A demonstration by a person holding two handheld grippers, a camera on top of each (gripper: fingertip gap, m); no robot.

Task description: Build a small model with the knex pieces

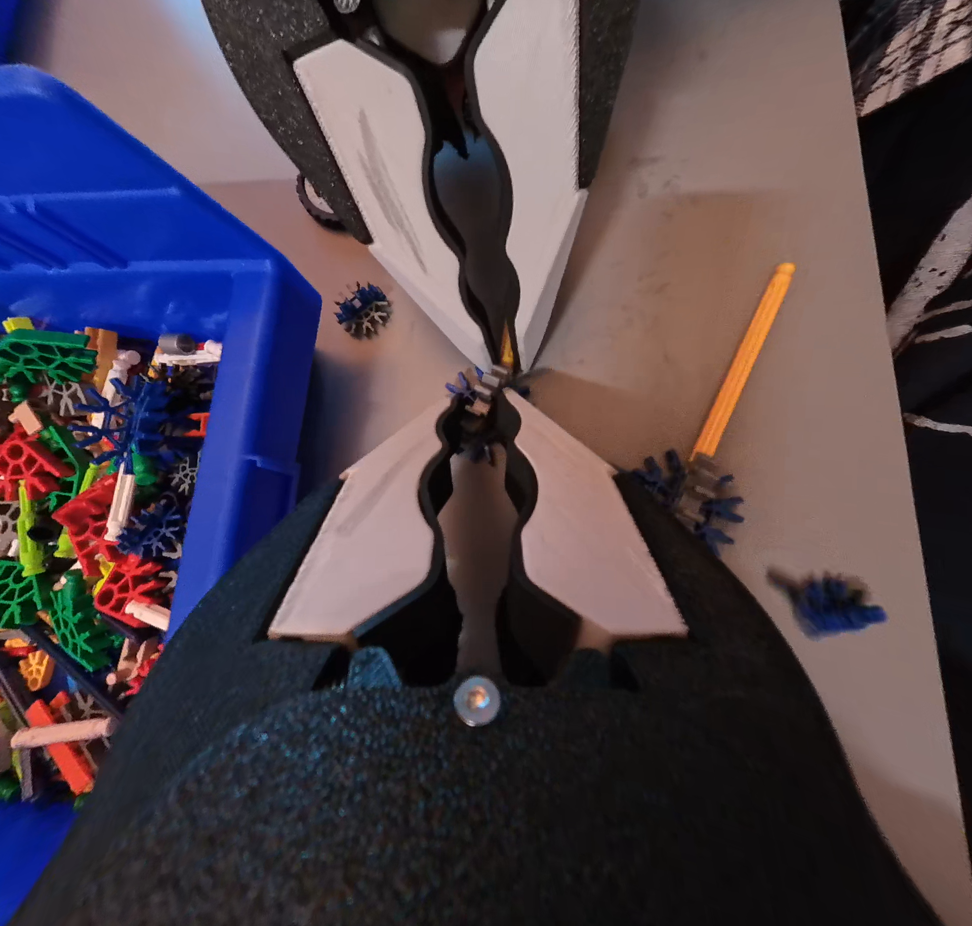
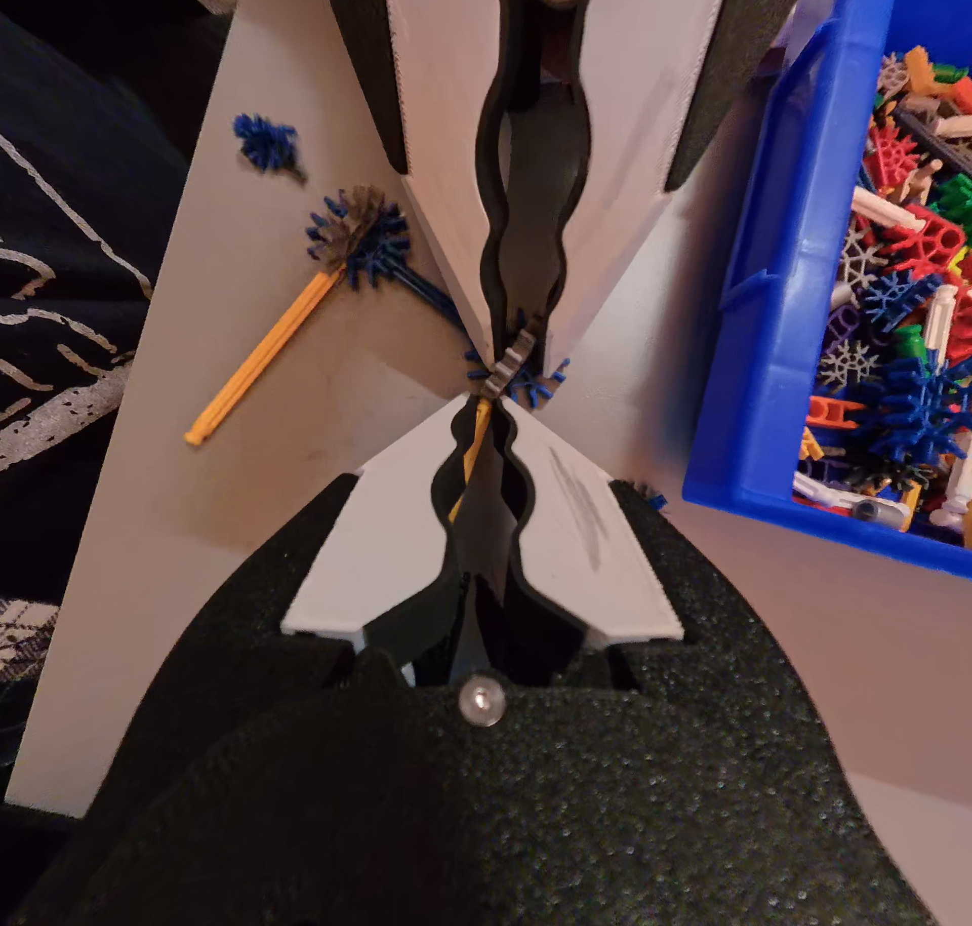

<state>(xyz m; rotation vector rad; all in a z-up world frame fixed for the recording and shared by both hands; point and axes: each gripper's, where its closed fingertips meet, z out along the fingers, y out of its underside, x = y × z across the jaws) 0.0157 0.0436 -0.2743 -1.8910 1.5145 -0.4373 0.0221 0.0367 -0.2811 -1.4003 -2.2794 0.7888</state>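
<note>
Meeting tip to tip above the desk (image 1: 657, 290), left hand-held gripper (image 1: 481, 417) pinches a grey-and-blue connector cluster (image 1: 481, 393); right hand-held gripper (image 2: 486, 406) pinches a yellow rod (image 2: 473, 448). Parts judged light, stiff, snap-fit; grip rod mid-shaft. Blue bin (image 2: 762, 322) nearby. No legible writing.

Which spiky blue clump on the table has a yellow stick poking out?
The blue-and-grey spiky connector clump beside the left tongs: a yellow plastic rod sticks out. The other loose clumps have none.
</note>
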